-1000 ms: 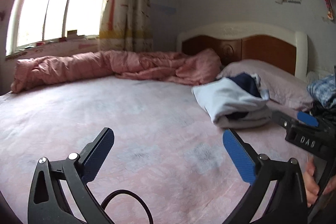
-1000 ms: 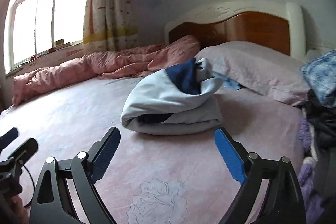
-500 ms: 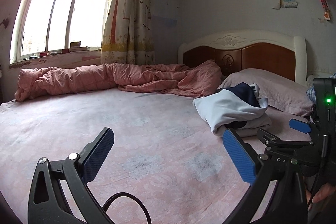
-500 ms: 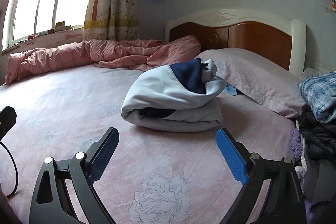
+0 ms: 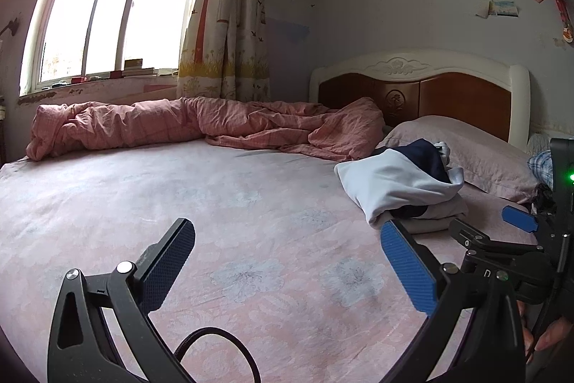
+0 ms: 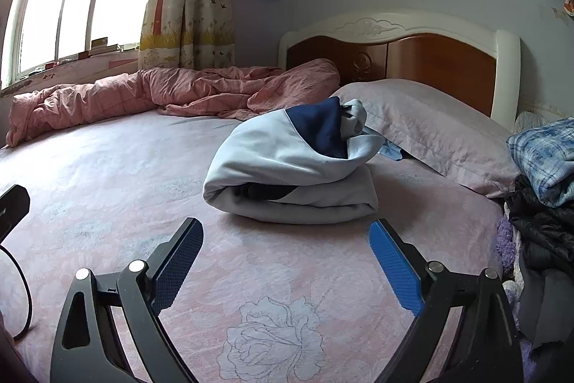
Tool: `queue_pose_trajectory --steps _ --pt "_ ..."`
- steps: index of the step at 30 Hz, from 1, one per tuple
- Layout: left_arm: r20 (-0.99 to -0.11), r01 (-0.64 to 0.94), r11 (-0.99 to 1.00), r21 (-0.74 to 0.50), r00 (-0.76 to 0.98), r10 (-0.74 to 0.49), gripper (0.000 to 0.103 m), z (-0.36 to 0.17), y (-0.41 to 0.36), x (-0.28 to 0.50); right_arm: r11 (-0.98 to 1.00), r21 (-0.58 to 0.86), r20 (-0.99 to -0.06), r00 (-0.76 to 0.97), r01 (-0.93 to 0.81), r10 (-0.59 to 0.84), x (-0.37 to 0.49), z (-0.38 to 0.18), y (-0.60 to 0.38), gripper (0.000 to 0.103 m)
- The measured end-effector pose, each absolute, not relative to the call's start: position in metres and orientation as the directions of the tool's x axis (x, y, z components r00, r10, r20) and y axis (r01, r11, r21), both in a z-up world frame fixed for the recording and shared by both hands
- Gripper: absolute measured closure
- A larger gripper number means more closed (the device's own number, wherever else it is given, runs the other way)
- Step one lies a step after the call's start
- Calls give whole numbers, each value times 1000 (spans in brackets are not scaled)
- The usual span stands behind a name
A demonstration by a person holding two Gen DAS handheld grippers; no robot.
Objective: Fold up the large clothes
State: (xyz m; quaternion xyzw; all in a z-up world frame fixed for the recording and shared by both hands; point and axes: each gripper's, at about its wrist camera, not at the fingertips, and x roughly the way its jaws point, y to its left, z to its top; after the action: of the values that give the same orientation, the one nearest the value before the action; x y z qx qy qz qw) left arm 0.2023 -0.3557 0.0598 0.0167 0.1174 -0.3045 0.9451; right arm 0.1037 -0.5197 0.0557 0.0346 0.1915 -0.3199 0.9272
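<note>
A folded light grey and navy garment (image 6: 287, 167) lies on the pink bed sheet (image 6: 107, 174) in front of the pillow; it also shows in the left wrist view (image 5: 398, 182). My right gripper (image 6: 287, 239) is open and empty, just short of the garment and above the sheet. My left gripper (image 5: 287, 239) is open and empty over bare sheet, left of the garment. The right gripper's body (image 5: 516, 246) shows at the right edge of the left wrist view.
A rumpled pink quilt (image 5: 201, 124) runs along the far side under the window. A mauve pillow (image 6: 430, 128) lies against the wooden headboard (image 6: 412, 56). A pile of dark and blue plaid clothes (image 6: 545, 189) sits at the right bed edge.
Both grippers have tilted up and drawn back slightly, so more wall and window show. The folded garment has not moved. Both grippers stay open.
</note>
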Motion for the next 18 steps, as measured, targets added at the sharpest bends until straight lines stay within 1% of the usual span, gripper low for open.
queue_pose_trajectory --steps 9,18 --pt "-227 576 817 -30 792 -567 0 60 -356 201 789 -43 -377 721 613 -581 101 57 -520 8" --pt "-248 571 819 -47 788 -564 0 58 -356 207 790 -43 -375 723 612 -580 100 57 -520 8"
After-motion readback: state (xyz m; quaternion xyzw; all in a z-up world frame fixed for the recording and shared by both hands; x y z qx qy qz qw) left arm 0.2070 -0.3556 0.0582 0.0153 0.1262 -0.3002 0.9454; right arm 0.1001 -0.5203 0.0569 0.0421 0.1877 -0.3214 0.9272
